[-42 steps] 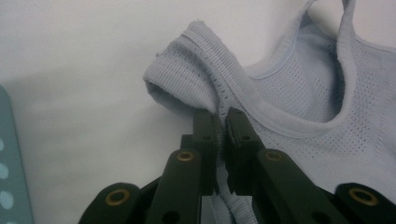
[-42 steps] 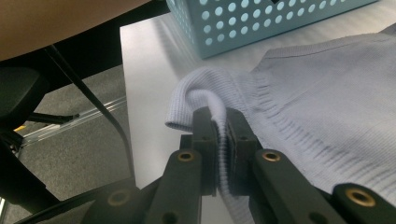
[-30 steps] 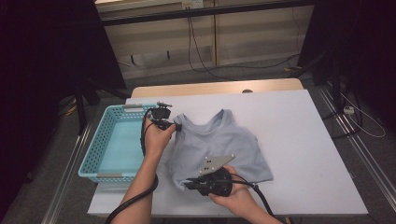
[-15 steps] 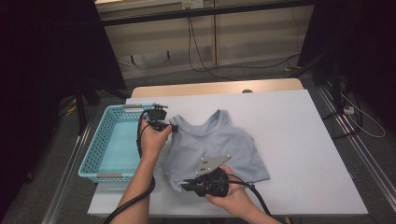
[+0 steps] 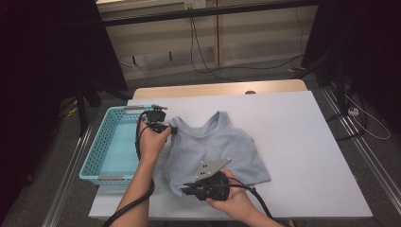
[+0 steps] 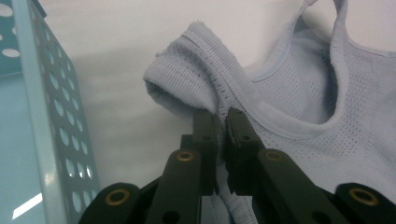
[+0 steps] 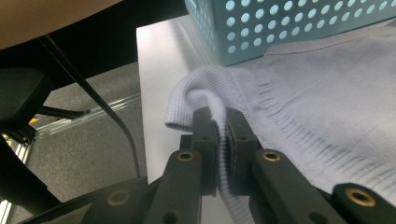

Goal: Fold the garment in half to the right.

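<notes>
We are seeing a pale blue ribbed mesh tank top point(image 5: 215, 149), a turquoise basket point(image 5: 97, 163) dotted with holes, a white table point(image 5: 302, 142) and black jaws.

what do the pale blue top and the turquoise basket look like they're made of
The pale blue sleeveless top looks like soft knitted fabric, matte: ribbed edging and a fine mesh of holes show up close; the fibre can't be told. The turquoise perforated basket looks like moulded plastic, smooth and slightly glossy, with even round holes in its stiff walls.
</notes>
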Available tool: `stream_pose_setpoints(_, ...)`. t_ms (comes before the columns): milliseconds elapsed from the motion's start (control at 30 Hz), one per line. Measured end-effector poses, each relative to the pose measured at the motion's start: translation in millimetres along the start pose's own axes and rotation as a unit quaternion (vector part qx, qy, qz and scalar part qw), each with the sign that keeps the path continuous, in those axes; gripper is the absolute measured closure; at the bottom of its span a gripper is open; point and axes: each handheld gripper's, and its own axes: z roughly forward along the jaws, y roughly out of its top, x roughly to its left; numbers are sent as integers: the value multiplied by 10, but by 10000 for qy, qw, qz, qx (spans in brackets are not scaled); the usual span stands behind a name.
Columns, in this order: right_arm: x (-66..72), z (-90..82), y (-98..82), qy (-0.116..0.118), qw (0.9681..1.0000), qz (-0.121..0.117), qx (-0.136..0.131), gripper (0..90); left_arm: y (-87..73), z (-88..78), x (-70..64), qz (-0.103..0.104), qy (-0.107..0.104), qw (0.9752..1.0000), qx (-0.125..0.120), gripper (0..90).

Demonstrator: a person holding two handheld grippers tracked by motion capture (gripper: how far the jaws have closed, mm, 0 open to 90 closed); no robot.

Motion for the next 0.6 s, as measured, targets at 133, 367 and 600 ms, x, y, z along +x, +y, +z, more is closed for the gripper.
stream_pose_setpoints(133, -5, -15, 8, 14, 10000, 4, -22, 856, 2, -8, -3, -29, 6, 10000, 13, 842)
stream_pose_setpoints(367, 2, -37, 17, 27, 10000, 15, -91, 855, 38, -58, -22, -30, 25, 10000, 18, 842)
stream_pose_setpoints(600, 23, -42, 32, 62, 9999, 10, -145, 855, 40, -110, 4, -39, 40, 10000, 83, 842)
